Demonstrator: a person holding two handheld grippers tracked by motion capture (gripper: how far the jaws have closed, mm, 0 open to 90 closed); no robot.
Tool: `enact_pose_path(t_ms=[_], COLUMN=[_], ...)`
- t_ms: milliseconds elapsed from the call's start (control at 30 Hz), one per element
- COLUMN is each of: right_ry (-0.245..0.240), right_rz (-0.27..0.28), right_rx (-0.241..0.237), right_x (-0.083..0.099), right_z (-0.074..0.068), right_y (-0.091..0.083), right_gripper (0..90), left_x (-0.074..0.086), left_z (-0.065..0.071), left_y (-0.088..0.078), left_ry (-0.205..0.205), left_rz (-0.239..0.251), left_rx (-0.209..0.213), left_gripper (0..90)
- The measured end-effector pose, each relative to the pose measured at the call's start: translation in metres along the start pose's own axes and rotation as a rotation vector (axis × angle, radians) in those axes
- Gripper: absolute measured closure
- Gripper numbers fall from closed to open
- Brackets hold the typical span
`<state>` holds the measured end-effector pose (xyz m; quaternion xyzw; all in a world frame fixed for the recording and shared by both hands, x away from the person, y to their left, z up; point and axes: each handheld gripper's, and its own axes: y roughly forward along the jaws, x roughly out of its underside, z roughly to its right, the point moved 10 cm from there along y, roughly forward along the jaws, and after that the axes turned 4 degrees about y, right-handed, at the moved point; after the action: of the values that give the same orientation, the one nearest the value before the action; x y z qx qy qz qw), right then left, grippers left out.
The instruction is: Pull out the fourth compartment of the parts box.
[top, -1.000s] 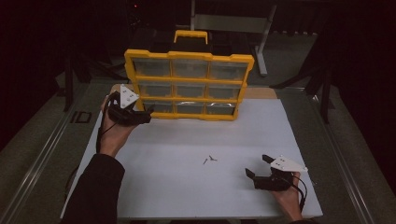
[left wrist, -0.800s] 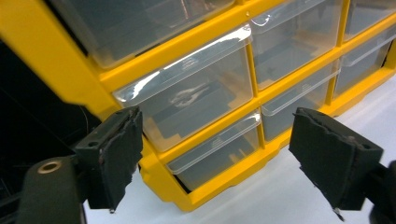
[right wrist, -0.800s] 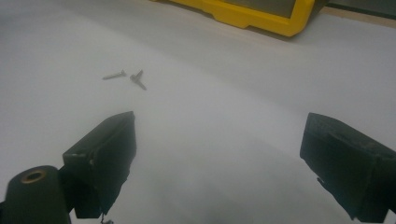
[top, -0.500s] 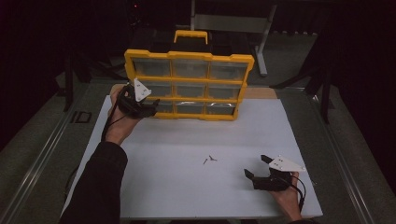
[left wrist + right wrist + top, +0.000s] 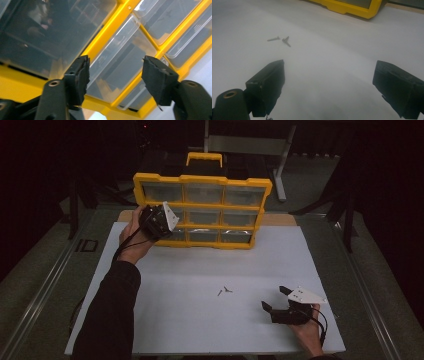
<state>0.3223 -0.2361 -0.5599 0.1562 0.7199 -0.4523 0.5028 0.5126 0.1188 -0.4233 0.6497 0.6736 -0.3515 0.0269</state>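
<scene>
Dark room, white table (image 5: 200, 320): drawer not yet gripped.
Left tool (image 5: 161, 221) was at the organizer's (image 5: 202, 180) middle-left drawer (image 5: 120, 67), jaws just closing around its front, pads not pressing. Right tool (image 5: 276, 299) rested released on the table, apart from two screws (image 5: 224, 291). All drawers looked closed; opening and loading seemingly remained.

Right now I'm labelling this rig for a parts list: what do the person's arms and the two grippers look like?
The left gripper and right gripper are black, each with two blocky black jaws and a pale three-cornered plate on top. A thin black cable trails from each. The left arm wears a dark long sleeve; the right hand is bare.
</scene>
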Motion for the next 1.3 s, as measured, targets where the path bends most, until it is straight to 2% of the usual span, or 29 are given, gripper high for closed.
enact_pose_path(t_ms=[33,100,133,200,233,333,367,400,633,667,700,767,867,900,1000,1200,1300], right_ry=[-0.001,-0.002,-0.002,-0.001,-0.002,-0.003,-0.003,-0.002,0.001,0.001,0.001,0.002,0.004,0.004,0.004,0.002,0.004], right_rz=[-0.001,-0.002,-0.002,-0.002,-0.002,-0.004,-0.004,-0.005,-0.007,-0.008,-0.008,-0.01,-0.008,-0.007,-0.007,-0.006,-0.008], right_rx=[0.001,0.0,0.0,0.0,0.0,-0.001,-0.001,0.0,0.001,0.001,0.001,0.001,0.003,0.004,0.003,0.002,0.002], right_x=[0.0,0.0,0.0,0.0,0.0,0.001,0.001,0.001,0.001,0.002,0.002,0.002,0.002,0.002,0.002,0.003,0.003], right_z=[0.0,0.0,0.0,0.0,0.0,0.0,0.0,0.0,0.0,0.0,0.0,0.001,0.001,0.001,0.001,0.001,0.001], right_y=[0.0,0.0,0.0,0.0,0.0,0.0,0.0,0.0,0.0,0.0,0.0,0.0,-0.001,-0.001,-0.001,-0.001,-0.002], right_gripper=[10.7,10.7,10.7,10.7,10.7,10.7,10.7,10.7,10.7,10.7,10.7,10.7,10.7,10.7,10.7,10.7,10.8], left_x=[0.0,0.0,0.0,0.002,0.003,0.003,0.003,0.004,0.006,0.006,0.006,0.005,0.005,0.005,0.005,0.002,0.003], left_z=[-0.001,-0.001,-0.001,-0.004,-0.006,-0.008,-0.008,-0.008,-0.007,-0.006,-0.006,-0.006,-0.006,-0.006,-0.005,-0.005,-0.004], left_y=[0.001,0.002,0.002,0.004,0.004,0.004,0.004,0.005,0.01,0.011,0.011,0.011,0.014,0.014,0.016,0.018,0.018], left_ry=[0.03,0.075,0.075,0.156,0.179,0.238,0.238,0.301,0.355,0.381,0.381,0.405,0.41,0.433,0.46,0.491,0.499], left_rz=[-0.008,-0.02,-0.02,-0.054,-0.062,-0.071,-0.071,-0.082,-0.097,-0.102,-0.102,-0.103,-0.101,-0.116,-0.125,-0.136,-0.14], left_rx=[-0.022,-0.039,-0.039,-0.076,-0.098,-0.157,-0.157,-0.189,-0.209,-0.225,-0.225,-0.246,-0.254,-0.261,-0.271,-0.291,-0.287], left_gripper=[44.0,46.4,47.4,50.0,50.9,52.0,52.2,52.6,56.5,58.1,59.6,63.1,66.8,67.7,69.8,70.1,72.1])
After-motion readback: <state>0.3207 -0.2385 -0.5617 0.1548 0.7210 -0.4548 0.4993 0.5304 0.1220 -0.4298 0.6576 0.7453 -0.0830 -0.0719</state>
